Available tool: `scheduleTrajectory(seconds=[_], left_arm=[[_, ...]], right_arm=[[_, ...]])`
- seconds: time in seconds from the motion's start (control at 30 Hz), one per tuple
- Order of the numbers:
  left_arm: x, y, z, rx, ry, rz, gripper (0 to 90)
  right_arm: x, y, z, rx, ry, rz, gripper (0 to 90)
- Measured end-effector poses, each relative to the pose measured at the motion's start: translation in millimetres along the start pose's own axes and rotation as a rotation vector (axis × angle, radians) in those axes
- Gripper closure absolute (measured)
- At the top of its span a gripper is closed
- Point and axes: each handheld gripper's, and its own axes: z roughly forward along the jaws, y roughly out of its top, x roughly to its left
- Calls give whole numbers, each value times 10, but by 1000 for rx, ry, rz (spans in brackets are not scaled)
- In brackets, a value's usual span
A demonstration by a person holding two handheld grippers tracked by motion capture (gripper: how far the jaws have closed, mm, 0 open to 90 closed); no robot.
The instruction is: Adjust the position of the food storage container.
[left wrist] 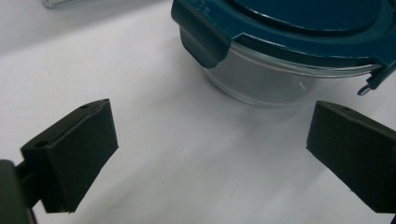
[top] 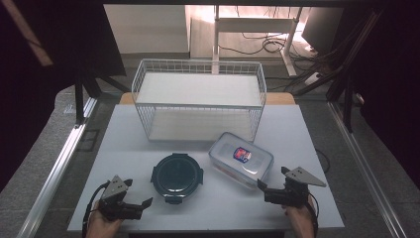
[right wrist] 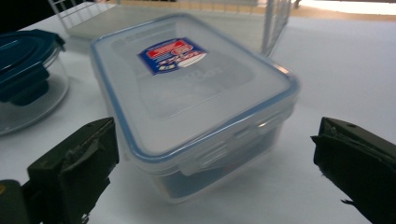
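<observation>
On rectangular clear box [right wrist: 196, 107] lid, unreadable red-blue label [right wrist: 172, 55]; both hand-held grippers wide, empty.

A white table [top: 124, 148] carries a white wire basket [top: 198, 74] at its far side, open-topped and standing upright, with a round clear container [top: 177, 176] under a dark teal clip lid and a rectangular clear container [top: 241, 157] sitting side by side nearer the front, close together but apart. The rectangular one lies at an angle to the table edge, its translucent lid closed and bearing a red and blue label [right wrist: 172, 54] (the print is too small to read). Beyond the table, cables [top: 267, 44] trail over the floor beside a white frame [top: 257, 25].
</observation>
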Motion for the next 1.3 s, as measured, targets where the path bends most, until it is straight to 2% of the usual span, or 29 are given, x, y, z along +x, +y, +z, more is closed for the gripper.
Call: scheduleTrajectory(seconds=[0.13,0.2,0.27,0.4,0.57,0.63,0.7,0.73,0.77,0.8,0.87,0.93,1.03,1.07,1.1,1.13,1.17,1.2,1.23,1.3], left_arm=[[24,-4,-15,-9,-14,-29,37],[27,-4,-27,-13,-17,-36,38],[46,-3,-50,-18,-28,-65,42],[70,0,-63,-18,-38,-93,39],[64,18,-78,-8,-41,-97,35],[59,42,-102,-20,-68,-110,53],[37,75,-140,-32,-67,-107,106],[2,119,-212,-60,-77,-93,186],[2,119,-212,-60,-77,-93,220],[-11,141,-247,-80,-90,-96,220],[-40,194,-312,-127,-130,-113,301],[-95,269,-352,-156,-161,-107,363],[-196,380,-325,-148,-178,-80,455],[-238,427,-285,-137,-182,-73,538],[-262,454,-260,-130,-184,-68,538],[-300,498,-221,-123,-195,-60,616],[-329,535,-191,-119,-205,-56,616],[-356,575,-163,-116,-213,-54,686],[-377,605,-142,-115,-221,-54,686],[-435,699,-72,-108,-263,-52,738]], right_arm=[[47,-12,65,56,28,-30,1],[56,-10,69,57,26,-32,1],[83,1,73,41,6,-45,0],[90,-5,89,46,4,-49,0],[95,-11,105,60,-2,-54,0],[93,-12,104,63,-7,-56,0],[89,-8,99,60,-12,-53,0],[84,-1,85,48,-17,-46,0],[84,-1,85,48,-17,-46,0],[83,2,78,44,-23,-44,0],[79,2,74,43,-30,-45,0],[81,0,75,43,-36,-46,0],[91,5,71,40,-45,-47,0],[93,8,66,36,-54,-48,0],[93,8,66,36,-54,-48,0],[90,13,58,29,-58,-47,0],[90,13,58,29,-58,-47,0],[86,18,48,25,-63,-47,0],[86,18,48,25,-63,-47,0],[81,20,47,24,-63,-47,0]])
